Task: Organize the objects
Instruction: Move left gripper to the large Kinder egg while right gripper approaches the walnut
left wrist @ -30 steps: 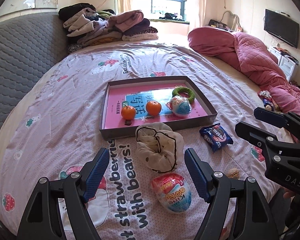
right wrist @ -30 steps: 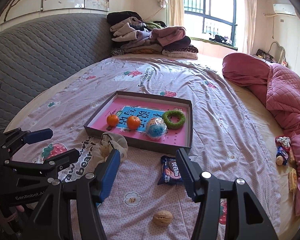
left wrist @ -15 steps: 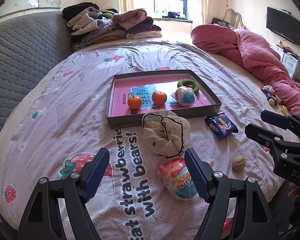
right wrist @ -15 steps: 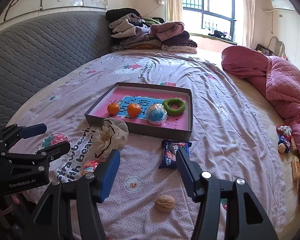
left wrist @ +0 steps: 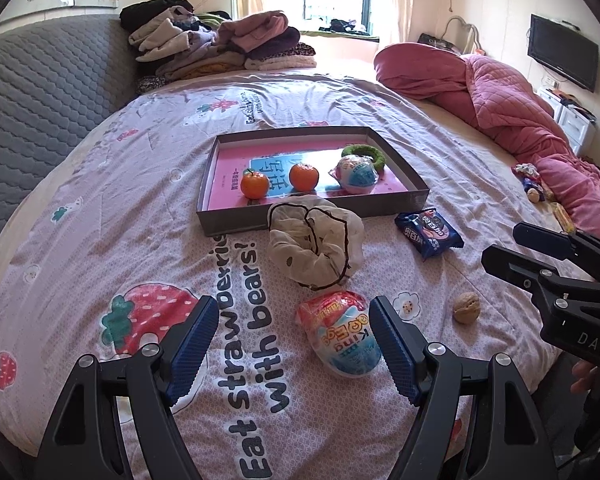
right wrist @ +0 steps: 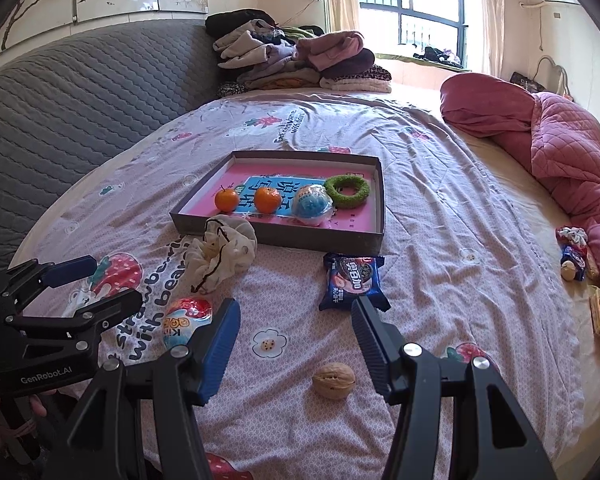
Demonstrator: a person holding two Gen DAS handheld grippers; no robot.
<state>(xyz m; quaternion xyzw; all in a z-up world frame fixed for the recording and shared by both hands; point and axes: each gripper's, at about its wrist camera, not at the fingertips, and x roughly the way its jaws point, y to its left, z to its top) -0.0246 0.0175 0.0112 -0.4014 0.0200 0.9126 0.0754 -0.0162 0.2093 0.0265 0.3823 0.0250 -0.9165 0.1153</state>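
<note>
Both grippers, left gripper (left wrist: 292,334) and right gripper (right wrist: 296,340), hovered wide and empty. Two oranges, an egg and a green ring (right wrist: 347,189) lay in the tray (right wrist: 276,236); toy egg (left wrist: 342,338), walnut (right wrist: 334,381), snack packet (right wrist: 354,281) and pouch (left wrist: 314,246) remained outside on the bed.

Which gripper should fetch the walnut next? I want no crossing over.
Right, probably. The walnut lies on the sheet just ahead of the open right gripper, between its fingers' lines. The left gripper frames the toy egg instead.
</note>
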